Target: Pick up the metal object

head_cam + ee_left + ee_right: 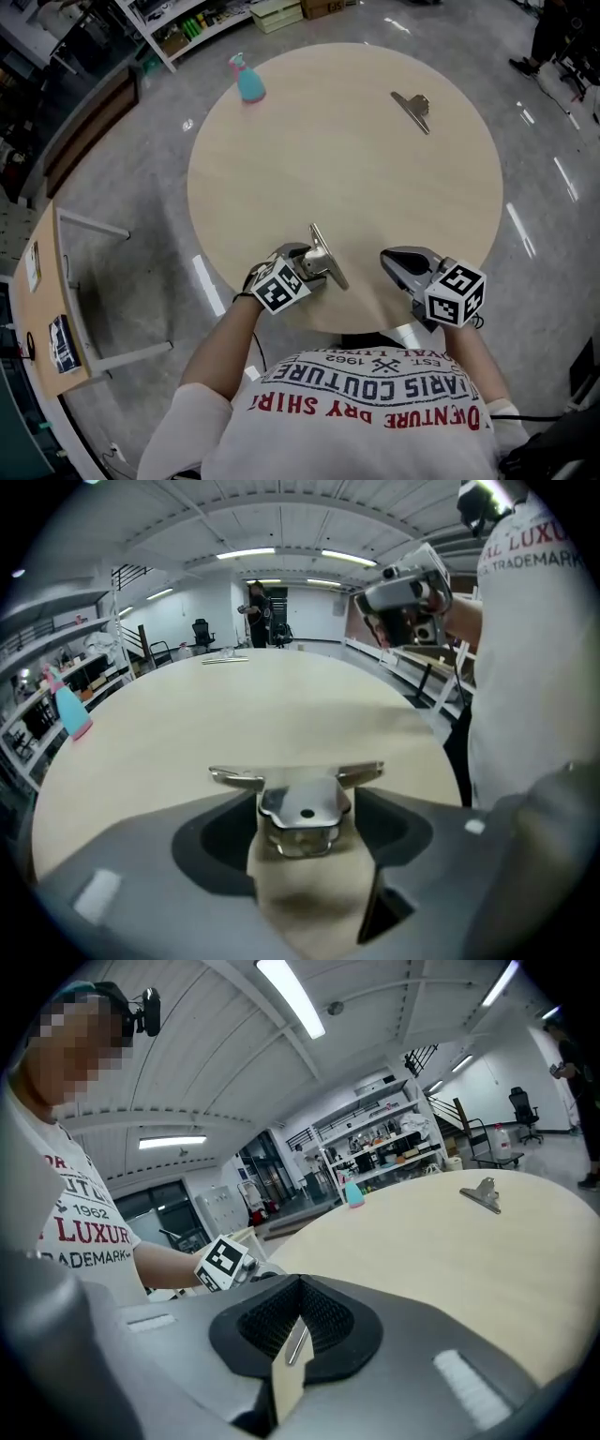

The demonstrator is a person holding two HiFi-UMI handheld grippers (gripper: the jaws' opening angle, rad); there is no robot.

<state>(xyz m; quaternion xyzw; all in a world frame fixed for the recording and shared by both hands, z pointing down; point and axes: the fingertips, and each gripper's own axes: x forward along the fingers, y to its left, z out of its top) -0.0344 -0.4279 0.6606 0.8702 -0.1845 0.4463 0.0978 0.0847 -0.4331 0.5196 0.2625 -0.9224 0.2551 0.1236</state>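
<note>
A shiny metal clip (330, 259) lies on the round wooden table (328, 159) near its front edge. My left gripper (314, 263) points down at it, jaws spread wide. In the left gripper view the clip (300, 810) sits between the two fingers of that gripper (302, 797), with a little room on each side. My right gripper (392, 258) hovers over the front edge to the right of the clip, its jaws shut with nothing in them (300, 1283). A second metal clip (412, 109) lies at the far right of the table.
A blue spray bottle (248, 81) stands at the table's far left edge. A wooden desk with metal legs (56, 309) is on the floor to the left. Shelving (187, 28) lines the back.
</note>
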